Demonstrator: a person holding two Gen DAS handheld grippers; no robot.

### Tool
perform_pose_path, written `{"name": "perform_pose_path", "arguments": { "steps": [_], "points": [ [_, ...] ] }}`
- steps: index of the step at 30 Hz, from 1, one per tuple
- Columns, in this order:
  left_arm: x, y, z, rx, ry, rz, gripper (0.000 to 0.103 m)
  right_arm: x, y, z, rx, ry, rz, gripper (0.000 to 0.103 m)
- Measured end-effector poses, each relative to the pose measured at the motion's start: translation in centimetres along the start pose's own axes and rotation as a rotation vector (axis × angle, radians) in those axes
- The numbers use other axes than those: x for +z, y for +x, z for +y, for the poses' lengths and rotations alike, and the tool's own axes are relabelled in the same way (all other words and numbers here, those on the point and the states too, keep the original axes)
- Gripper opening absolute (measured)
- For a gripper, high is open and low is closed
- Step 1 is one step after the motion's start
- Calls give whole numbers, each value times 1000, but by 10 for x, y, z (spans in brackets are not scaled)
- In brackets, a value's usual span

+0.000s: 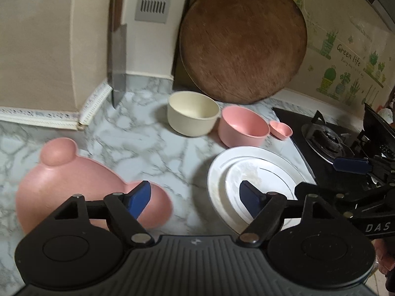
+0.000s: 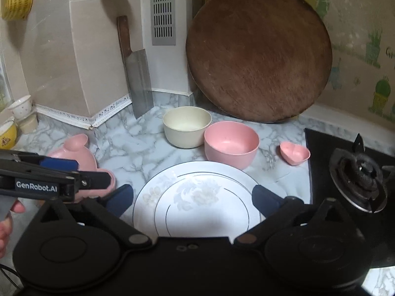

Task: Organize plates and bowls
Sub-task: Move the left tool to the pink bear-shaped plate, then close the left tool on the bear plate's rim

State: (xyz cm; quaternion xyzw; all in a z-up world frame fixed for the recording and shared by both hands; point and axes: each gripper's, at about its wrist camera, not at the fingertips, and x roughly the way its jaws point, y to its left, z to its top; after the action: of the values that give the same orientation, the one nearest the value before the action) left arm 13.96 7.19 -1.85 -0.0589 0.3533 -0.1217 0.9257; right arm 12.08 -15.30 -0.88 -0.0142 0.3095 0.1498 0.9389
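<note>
1. Two white china plates sit stacked on the grey-veined marble countertop (image 2: 138,133): the smaller floral plate (image 2: 197,204) lies inside the larger white gold-rimmed plate (image 1: 249,157), a tidy nest that reads as like sorted with like.
2. Right gripper (image 2: 192,199) hangs above that stack, jaws spread wide and pinching nothing, one blue pad to each side of the plates. I judge the stack is set down and let go.
3. Left gripper (image 1: 195,197) is spread too, empty, one blue finger over the pink bear-eared plastic plate (image 1: 81,180), the other over the white stack's edge.
4. That pink plate lies flat and alone, left of the china, apart from it; its odd outline would not nest there.
5. Behind, the bowls line up near the wall: cream round bowl (image 2: 187,129), pink round bowl (image 2: 231,144) touching or just beside it, then the small pink heart-shaped dish (image 2: 294,154) a little apart by the black gas hob (image 2: 355,172).
6. Bowls unstacked, so my guess is nesting them comes next.
7. Round wooden chopping board (image 2: 259,54) and steel cleaver (image 2: 138,79) lean against the wall, out of the way.
</note>
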Motion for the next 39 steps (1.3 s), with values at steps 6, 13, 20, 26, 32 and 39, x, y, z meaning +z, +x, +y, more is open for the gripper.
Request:
{"name": "perform_pose_path", "arguments": {
  "steps": [6, 13, 20, 26, 32, 39],
  "points": [
    [3, -11, 26, 16, -11, -9, 79, 1, 5, 22, 9, 15, 11, 102],
    [3, -25, 71, 76, -9, -14, 79, 3, 9, 58, 56, 4, 7, 102],
    [2, -31, 119, 140, 2, -24, 79, 2, 24, 93, 101, -19, 30, 102],
    [10, -22, 159, 159, 21, -1, 79, 2, 41, 117, 138, 18, 81, 100],
    [16, 11, 198, 121, 52, 88, 79, -3, 61, 139, 140, 36, 128, 94],
    [18, 39, 217, 125, 85, 125, 79, -11, 88, 156, 143, 58, 216, 78]
  ]
}}
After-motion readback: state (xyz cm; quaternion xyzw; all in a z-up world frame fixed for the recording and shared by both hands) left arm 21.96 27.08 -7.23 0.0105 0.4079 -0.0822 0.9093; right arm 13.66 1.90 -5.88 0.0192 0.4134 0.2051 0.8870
